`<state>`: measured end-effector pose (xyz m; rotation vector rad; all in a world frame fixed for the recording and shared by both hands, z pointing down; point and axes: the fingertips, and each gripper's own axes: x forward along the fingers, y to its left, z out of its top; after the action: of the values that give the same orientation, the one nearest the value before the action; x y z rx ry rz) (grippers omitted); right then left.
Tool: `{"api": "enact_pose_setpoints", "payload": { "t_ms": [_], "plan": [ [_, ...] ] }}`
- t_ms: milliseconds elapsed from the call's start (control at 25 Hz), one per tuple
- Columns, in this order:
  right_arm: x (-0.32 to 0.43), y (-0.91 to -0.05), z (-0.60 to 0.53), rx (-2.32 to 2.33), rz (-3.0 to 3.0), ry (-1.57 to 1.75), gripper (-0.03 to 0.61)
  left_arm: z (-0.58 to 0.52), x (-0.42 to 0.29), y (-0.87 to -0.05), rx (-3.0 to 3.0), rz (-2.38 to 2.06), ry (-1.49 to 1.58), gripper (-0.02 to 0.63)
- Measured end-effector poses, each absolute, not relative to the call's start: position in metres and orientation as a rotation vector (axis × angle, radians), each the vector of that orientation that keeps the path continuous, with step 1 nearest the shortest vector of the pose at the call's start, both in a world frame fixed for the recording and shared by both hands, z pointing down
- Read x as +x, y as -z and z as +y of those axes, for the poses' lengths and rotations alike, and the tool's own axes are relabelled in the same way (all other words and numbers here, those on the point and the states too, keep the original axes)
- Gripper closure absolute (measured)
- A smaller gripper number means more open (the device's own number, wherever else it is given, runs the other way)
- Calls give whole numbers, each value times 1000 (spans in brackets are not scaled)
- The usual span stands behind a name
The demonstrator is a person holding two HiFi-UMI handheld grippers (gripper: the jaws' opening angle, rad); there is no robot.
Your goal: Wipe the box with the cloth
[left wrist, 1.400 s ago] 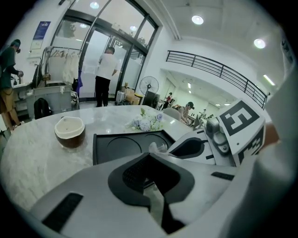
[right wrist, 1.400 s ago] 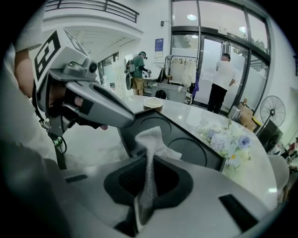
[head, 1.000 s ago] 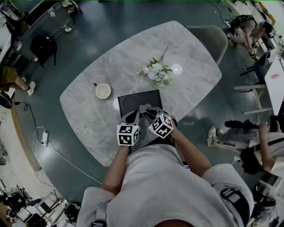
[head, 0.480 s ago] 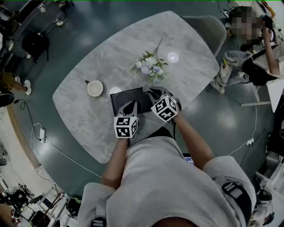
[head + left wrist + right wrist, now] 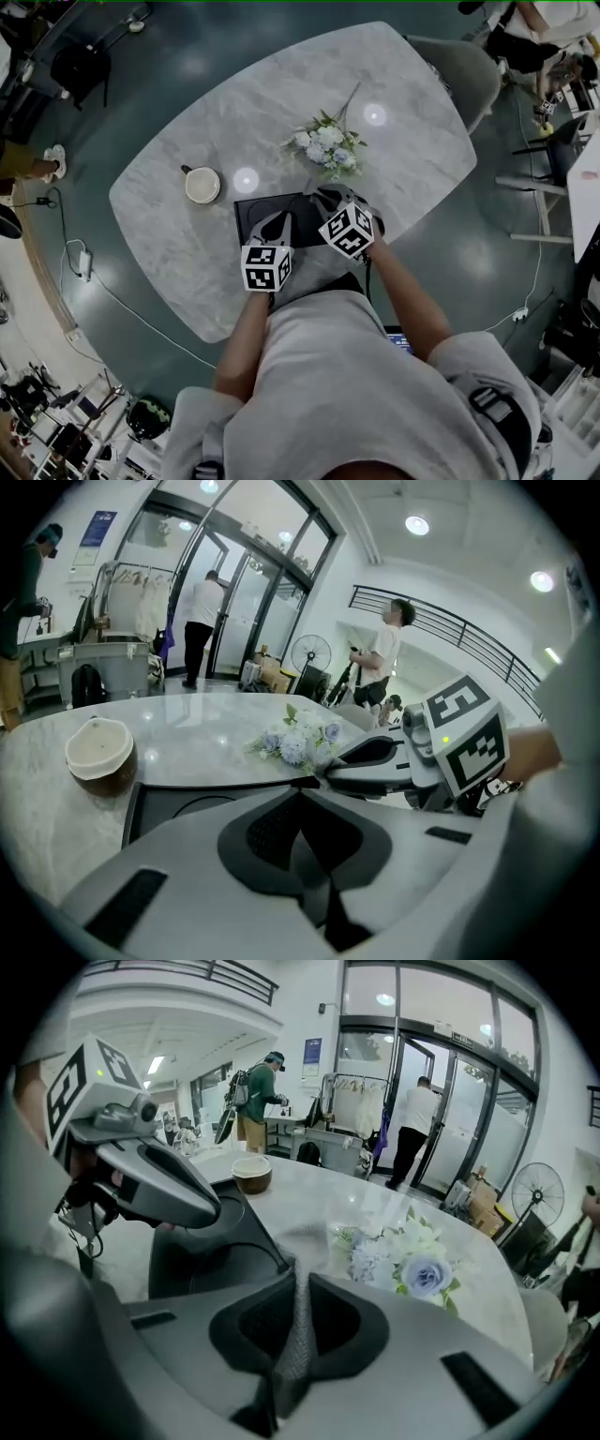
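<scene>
Oval table (image 5: 187,244) of pale grey veined marble, seen from above. Near its front edge, one flat, dark, matte rectangular box (image 5: 267,208), its near side hidden beneath two grey plastic grippers. One marker cube on each gripper.

Right gripper (image 5: 298,1279): jaws clamped on one grey cloth (image 5: 296,1344) of fine mesh weave, a narrow fold pinched between the dark ribbed pads and a loose end spilling past the tips at the box's corner. Cloth hard to make out from above.

Left gripper (image 5: 300,801): jaws drawn together above the box lid, just beside the right one; nothing clearly gripped, only a smooth grey sliver between the pads.

Also on the marble: one round cup (image 5: 202,185), pale inside, and one small bunch of white and lilac flowers (image 5: 328,148). One grey rounded chair (image 5: 459,70) at the far end, partly cut off by the table.
</scene>
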<state>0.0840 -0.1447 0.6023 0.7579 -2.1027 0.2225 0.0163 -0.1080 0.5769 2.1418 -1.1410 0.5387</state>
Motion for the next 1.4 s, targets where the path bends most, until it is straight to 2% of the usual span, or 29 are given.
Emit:
{"api": "enact_pose_setpoints", "payload": {
  "t_ms": [1400],
  "plan": [
    [80,-605,-78,920,-2081,-297,537,-63,0,-572,2215,-1048,-584,592]
  ]
}}
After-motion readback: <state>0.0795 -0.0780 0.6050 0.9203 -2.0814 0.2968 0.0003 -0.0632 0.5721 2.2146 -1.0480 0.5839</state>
